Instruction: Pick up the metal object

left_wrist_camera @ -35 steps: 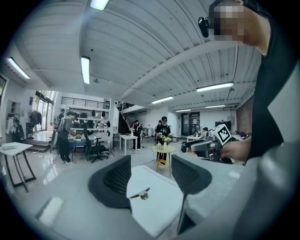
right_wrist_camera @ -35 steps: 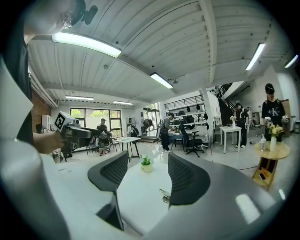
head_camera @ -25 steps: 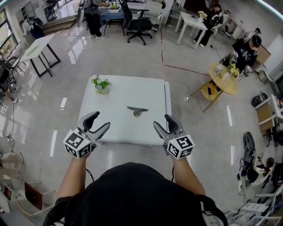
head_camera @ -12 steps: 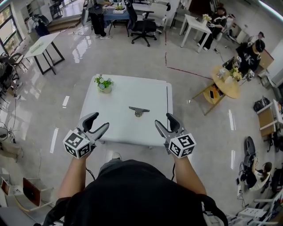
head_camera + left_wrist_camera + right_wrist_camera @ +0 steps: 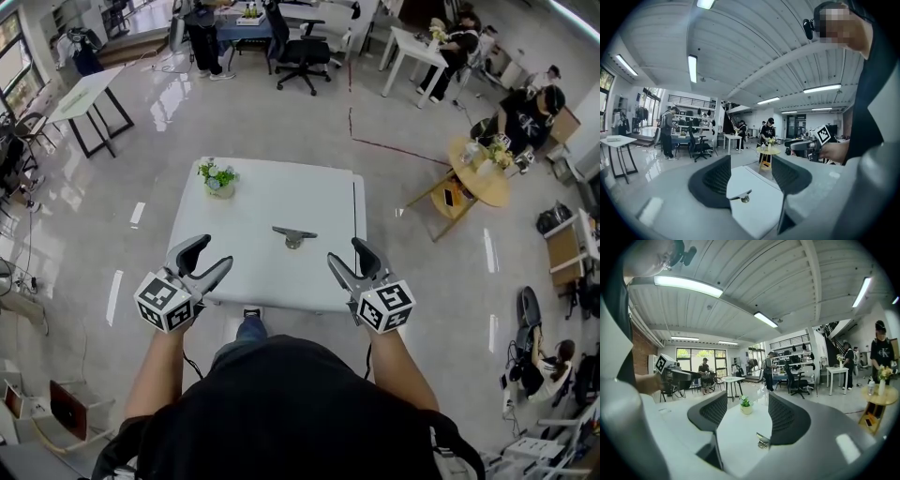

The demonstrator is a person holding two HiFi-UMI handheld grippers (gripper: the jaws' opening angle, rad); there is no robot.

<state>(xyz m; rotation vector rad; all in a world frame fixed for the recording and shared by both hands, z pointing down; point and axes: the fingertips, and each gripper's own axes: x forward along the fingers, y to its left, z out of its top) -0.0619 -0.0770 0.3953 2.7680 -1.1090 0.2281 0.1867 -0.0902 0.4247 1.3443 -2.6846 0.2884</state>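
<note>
Head view, table: white square table (image 5: 272, 202), the landmark for everything below.
Head view, metal object: small metal object (image 5: 293, 235) lying on the tabletop, near the table's middle and a little toward its near edge, touched by neither claw.
Head view, potted plant: potted plant (image 5: 217, 178) at the table's far left corner, well apart from the metal object.
Head view, left gripper: left gripper (image 5: 211, 255) held at the table's near left corner, jaws spread, holding nothing.
Head view, right gripper: right gripper (image 5: 345, 253) held at the table's near right corner, jaws likewise spread and empty.
Left gripper view, jaws: wide apart, released; metal object (image 5: 742, 197) seen on the table beyond the gap, clear of both pads.
Left gripper view, other claw: right gripper (image 5: 806, 146) in a hand at the table's near edge.
Right gripper view, jaws: wide apart, released; metal object (image 5: 762, 441) on the table beside the right-hand pad's outline, apart from it.
Right gripper view, backdrop: potted plant (image 5: 746, 405) at the table's far end; left gripper (image 5: 670, 373) off the table's left side.
</note>
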